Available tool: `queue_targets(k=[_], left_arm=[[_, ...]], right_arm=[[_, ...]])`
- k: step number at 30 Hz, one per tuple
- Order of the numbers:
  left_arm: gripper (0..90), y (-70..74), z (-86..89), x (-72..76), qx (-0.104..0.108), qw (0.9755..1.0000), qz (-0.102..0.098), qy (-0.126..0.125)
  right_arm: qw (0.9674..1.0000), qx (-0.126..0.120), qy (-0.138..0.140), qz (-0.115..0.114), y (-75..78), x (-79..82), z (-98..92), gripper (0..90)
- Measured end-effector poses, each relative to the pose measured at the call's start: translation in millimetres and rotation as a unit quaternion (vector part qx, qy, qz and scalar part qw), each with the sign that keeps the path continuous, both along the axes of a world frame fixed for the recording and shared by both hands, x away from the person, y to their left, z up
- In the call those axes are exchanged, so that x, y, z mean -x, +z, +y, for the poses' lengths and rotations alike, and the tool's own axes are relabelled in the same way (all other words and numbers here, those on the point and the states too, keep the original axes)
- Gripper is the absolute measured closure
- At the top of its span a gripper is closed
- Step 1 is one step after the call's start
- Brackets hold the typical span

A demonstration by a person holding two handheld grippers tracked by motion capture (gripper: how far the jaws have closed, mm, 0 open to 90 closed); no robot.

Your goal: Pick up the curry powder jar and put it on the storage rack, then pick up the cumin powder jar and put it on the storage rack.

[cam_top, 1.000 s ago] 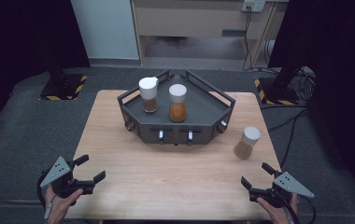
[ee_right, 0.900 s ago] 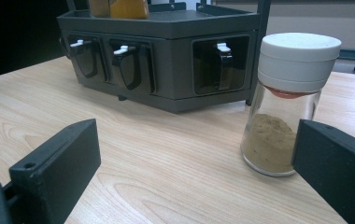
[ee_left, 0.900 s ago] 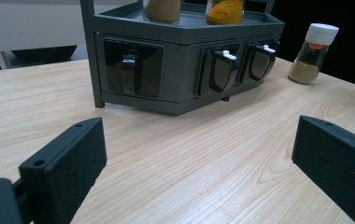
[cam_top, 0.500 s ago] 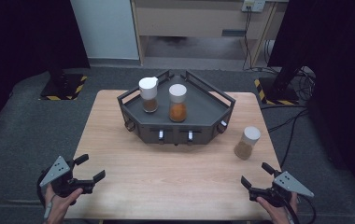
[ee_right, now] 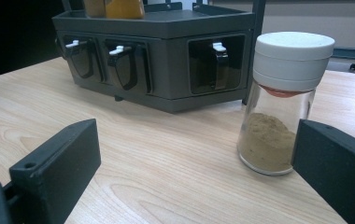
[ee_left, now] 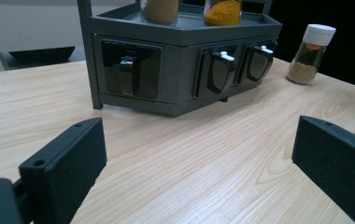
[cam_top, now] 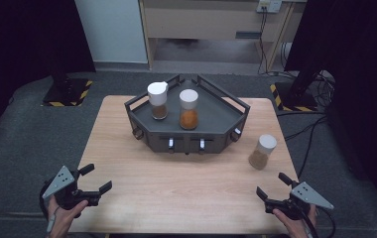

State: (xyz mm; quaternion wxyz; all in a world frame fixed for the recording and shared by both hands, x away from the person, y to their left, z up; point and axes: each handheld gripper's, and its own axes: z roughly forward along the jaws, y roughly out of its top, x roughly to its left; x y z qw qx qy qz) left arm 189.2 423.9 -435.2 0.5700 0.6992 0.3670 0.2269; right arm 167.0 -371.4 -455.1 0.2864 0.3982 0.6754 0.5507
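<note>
Two grippers, left gripper (cam_top: 95, 179) and right gripper (cam_top: 270, 186), jaws wide, empty; pale wooden table (cam_top: 186, 183); grey carpet (cam_top: 32, 134).

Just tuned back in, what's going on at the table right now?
A person holds a hand-held gripper in each hand at the near edge of the table. The left hand-held gripper and the right hand-held gripper are both open and hold nothing. A spice jar of brownish powder stands upright on the table, right of the dark grey rack and just ahead of the right hand-held gripper. Two more jars, one brown and one orange, stand on top of the rack.
</note>
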Motion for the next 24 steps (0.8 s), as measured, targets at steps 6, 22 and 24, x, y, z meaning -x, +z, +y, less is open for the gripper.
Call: queue_targets(k=[6, 22, 24], left_arm=[[1.9, -0.3, 0.3, -0.3, 0.001, 1.0000, -0.001, 0.000], [2.0, 0.3, 0.7, 1.5, 0.000, 1.0000, 0.000, 0.000], [2.0, 0.1, 0.9, 1.7, 0.001, 1.0000, -0.001, 0.000]], right_arm=[[1.0000, 0.000, -0.007, -0.004, -0.2, 2.6, 0.7, 1.9], [0.9998, -0.008, -0.016, -0.004, 8.2, 7.3, -5.7, 1.4], [0.9998, -0.013, -0.017, -0.002, 13.1, 8.6, -8.0, 1.4]])
